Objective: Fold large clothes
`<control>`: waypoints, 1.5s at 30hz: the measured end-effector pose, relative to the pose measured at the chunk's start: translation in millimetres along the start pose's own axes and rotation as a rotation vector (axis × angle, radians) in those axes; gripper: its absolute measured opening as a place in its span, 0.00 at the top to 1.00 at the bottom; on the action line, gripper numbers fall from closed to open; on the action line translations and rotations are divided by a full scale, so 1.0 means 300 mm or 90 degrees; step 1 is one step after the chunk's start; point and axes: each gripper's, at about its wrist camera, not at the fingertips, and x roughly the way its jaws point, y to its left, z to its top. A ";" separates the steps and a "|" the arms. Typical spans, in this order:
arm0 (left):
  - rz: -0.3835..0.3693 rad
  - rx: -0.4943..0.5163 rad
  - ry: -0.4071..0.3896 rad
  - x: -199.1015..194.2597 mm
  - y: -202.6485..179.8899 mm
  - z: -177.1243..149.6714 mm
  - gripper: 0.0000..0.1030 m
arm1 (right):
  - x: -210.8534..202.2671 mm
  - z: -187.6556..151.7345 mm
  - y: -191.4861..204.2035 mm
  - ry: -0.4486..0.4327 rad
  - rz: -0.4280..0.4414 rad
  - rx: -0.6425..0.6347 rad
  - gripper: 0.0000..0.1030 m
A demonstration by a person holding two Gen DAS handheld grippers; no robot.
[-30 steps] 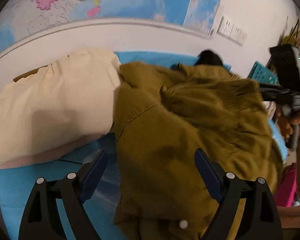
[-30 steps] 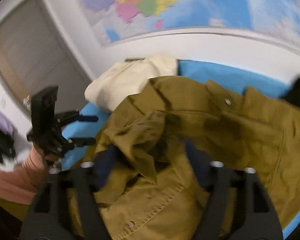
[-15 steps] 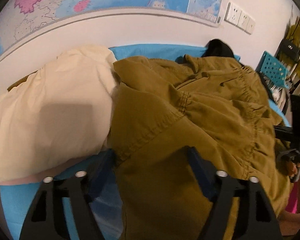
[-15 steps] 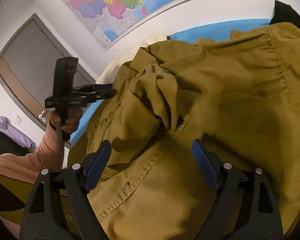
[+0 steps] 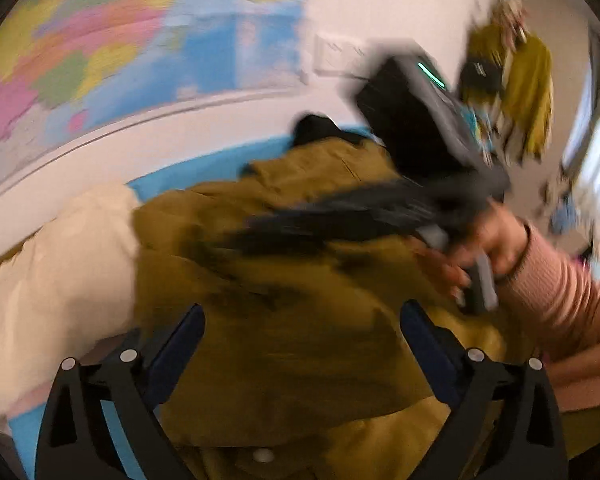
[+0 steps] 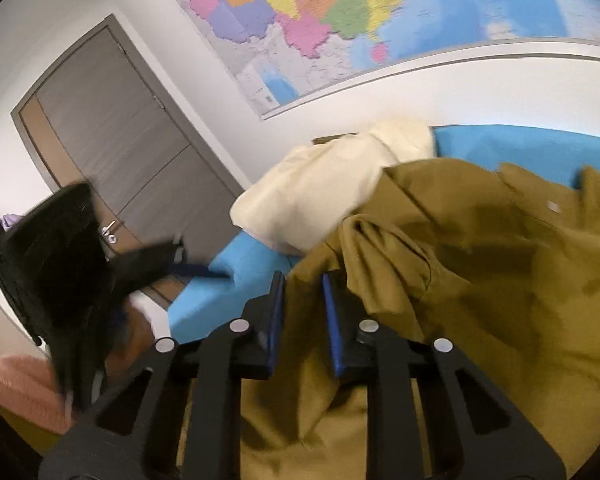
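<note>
Right claw (image 6: 302, 304) pinched a fold of the brown jacket (image 6: 480, 280); left claw (image 5: 302, 344) gaped wide above it.

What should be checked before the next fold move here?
1. Right gripper shut on the jacket: ok, fabric runs between the nearly closed fingers.
2. Left gripper open: ok, fingers wide apart.
3. Left gripper over the jacket: ok.
4. Jacket flat: not ok, bunched.
5. Jacket apart from the cream cloth: not ok, they touch.
6. Sharp left view: not ok, blurred.
</note>
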 end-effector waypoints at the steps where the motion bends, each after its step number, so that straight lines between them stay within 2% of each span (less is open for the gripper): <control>1: 0.011 0.013 0.012 0.021 -0.020 0.002 0.08 | 0.018 0.007 0.006 0.004 -0.001 -0.002 0.82; 2: 0.028 0.022 0.021 0.048 -0.031 0.003 0.12 | 0.034 0.012 0.012 0.009 -0.003 -0.004 0.82; 3: 0.039 0.021 0.028 0.068 -0.027 0.003 0.26 | 0.036 0.015 0.016 0.007 -0.003 -0.004 0.80; 4: 0.046 0.009 0.037 0.085 -0.014 0.000 0.34 | 0.028 0.017 0.018 -0.002 0.000 0.002 0.79; 5: 0.032 -0.020 0.049 0.104 0.022 -0.001 0.44 | 0.005 0.013 0.016 -0.013 0.006 0.007 0.78; 6: 0.017 -0.052 0.049 0.107 0.060 -0.005 0.59 | -0.019 0.008 0.016 -0.024 0.006 0.007 0.73; 7: 0.016 -0.088 0.040 0.103 0.111 -0.014 0.66 | -0.069 -0.004 0.011 -0.046 -0.002 0.006 0.67; 8: 0.021 -0.116 0.037 0.097 0.153 -0.020 0.73 | -0.108 -0.014 0.007 -0.062 -0.010 0.009 0.56; 10: 0.003 -0.176 0.029 0.085 0.234 -0.037 0.73 | -0.189 -0.064 -0.011 -0.085 -0.036 0.017 0.52; 13: -0.013 -0.215 0.019 0.075 0.297 -0.053 0.73 | -0.202 -0.163 -0.041 -0.059 -0.076 0.044 0.36; 15: -0.021 -0.222 0.013 0.073 0.308 -0.058 0.73 | -0.148 -0.223 -0.060 -0.015 -0.097 0.059 0.33; 19: -0.024 -0.226 0.001 0.054 0.283 -0.056 0.72 | -0.017 -0.282 -0.085 0.047 -0.085 0.081 0.32; 20: -0.023 -0.224 -0.002 0.050 0.277 -0.050 0.71 | 0.008 -0.290 -0.083 0.065 -0.077 0.076 0.44; 21: -0.022 -0.221 -0.004 0.047 0.273 -0.044 0.71 | 0.016 -0.285 -0.079 0.075 -0.058 0.071 0.71; 22: -0.021 -0.215 -0.010 0.037 0.264 -0.041 0.69 | 0.003 -0.274 -0.073 0.068 -0.049 0.062 0.84; 23: -0.021 -0.210 -0.014 0.031 0.257 -0.039 0.62 | -0.025 -0.257 -0.062 0.055 -0.048 0.044 0.95; 24: -0.020 -0.204 -0.021 0.019 0.249 -0.035 0.51 | -0.062 -0.236 -0.052 0.045 -0.043 0.028 0.95; 25: -0.018 -0.200 -0.027 0.007 0.244 -0.035 0.47 | -0.134 -0.196 -0.036 0.029 -0.046 0.009 0.96; 27: -0.021 -0.189 -0.046 -0.024 0.237 -0.032 0.26 | -0.245 -0.148 -0.018 0.013 -0.088 -0.023 0.96; 28: -0.027 -0.188 -0.052 -0.031 0.237 -0.029 0.22 | -0.328 -0.113 -0.011 0.006 -0.117 -0.041 0.96; 30: -0.044 -0.186 -0.063 -0.038 0.231 -0.024 0.21 | -0.437 -0.068 -0.008 0.013 -0.175 -0.066 0.96; 31: -0.037 -0.179 -0.063 -0.032 0.223 -0.020 0.20 | -0.500 -0.042 -0.012 0.025 -0.222 -0.080 0.96; 33: -0.025 -0.169 -0.056 -0.012 0.212 -0.016 0.19 | -0.573 -0.016 -0.028 0.048 -0.279 -0.091 0.96; 34: -0.014 -0.165 -0.050 0.002 0.206 -0.014 0.19 | -0.603 -0.004 -0.048 0.073 -0.333 -0.099 0.96; 35: 0.025 -0.153 -0.039 0.026 0.199 -0.013 0.20 | -0.612 0.003 -0.069 0.091 -0.358 -0.102 0.96; 36: 0.044 -0.150 -0.032 0.040 0.199 -0.015 0.20 | -0.611 -0.006 -0.084 0.115 -0.384 -0.104 0.96; 38: 0.052 -0.165 -0.014 0.074 0.219 -0.025 0.20 | -0.595 -0.045 -0.165 0.170 -0.442 -0.092 0.95; 40: 0.055 -0.184 0.005 0.105 0.243 -0.043 0.20 | -0.562 -0.109 -0.250 0.211 -0.460 -0.058 0.92; 41: 0.066 -0.181 0.013 0.118 0.248 -0.051 0.20 | -0.540 -0.140 -0.290 0.241 -0.474 -0.046 0.86; 42: 0.082 -0.177 0.024 0.131 0.252 -0.060 0.20 | -0.521 -0.176 -0.320 0.271 -0.483 -0.038 0.75; 43: 0.106 -0.171 0.044 0.152 0.256 -0.072 0.20 | -0.513 -0.197 -0.340 0.285 -0.489 -0.035 0.74; 44: 0.114 -0.169 0.057 0.165 0.262 -0.085 0.20 | -0.516 -0.198 -0.336 0.279 -0.483 -0.034 0.70; 45: 0.114 -0.169 0.065 0.174 0.268 -0.097 0.20 | -0.543 -0.183 -0.316 0.250 -0.469 -0.039 0.57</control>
